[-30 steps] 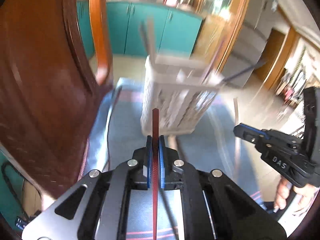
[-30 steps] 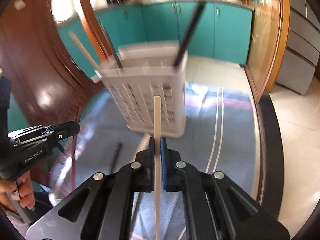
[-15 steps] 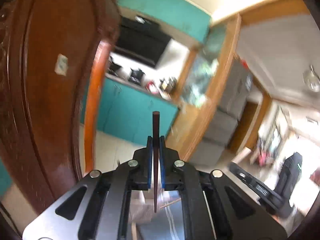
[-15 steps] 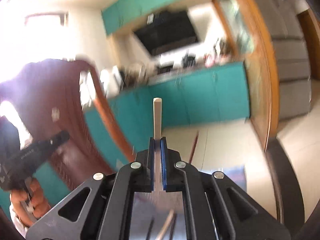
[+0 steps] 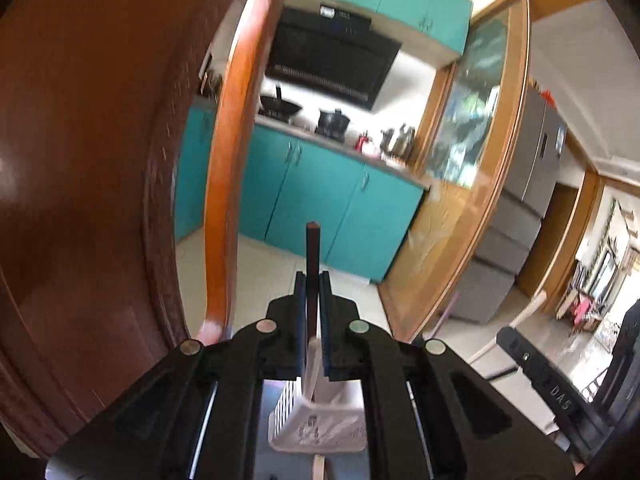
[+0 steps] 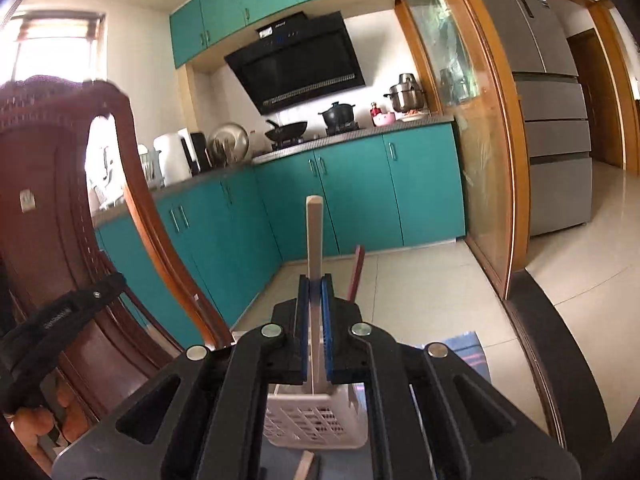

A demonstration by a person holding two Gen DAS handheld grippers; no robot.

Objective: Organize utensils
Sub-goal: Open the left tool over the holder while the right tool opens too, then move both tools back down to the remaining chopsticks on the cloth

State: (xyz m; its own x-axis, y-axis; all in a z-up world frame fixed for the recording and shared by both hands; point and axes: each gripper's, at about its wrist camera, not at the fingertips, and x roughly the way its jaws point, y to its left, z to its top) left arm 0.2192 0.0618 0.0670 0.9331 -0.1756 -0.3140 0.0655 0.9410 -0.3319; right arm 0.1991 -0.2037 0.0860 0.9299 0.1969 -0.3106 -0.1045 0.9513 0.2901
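The left gripper [image 5: 313, 292] has its jaws clamped on a dark red chopstick [image 5: 312, 256], which stands upright between the blue pads and pokes up past the fingertips. The right gripper [image 6: 315, 296] has its jaws clamped on a pale wooden chopstick [image 6: 314, 236], also upright and reaching well above the fingertips. Both grippers sit above a white slotted basket [image 6: 316, 420], seen low between the arms of each gripper; in the left view it shows as the basket [image 5: 320, 424] directly below the jaws. In the right view the red chopstick [image 6: 357, 272] leans just right of the pale one. A pale stick [image 6: 305, 465] lies on the surface in front of the basket. A wooden chair [image 6: 60, 208] stands to the left, teal cabinets [image 6: 352, 192] beyond.
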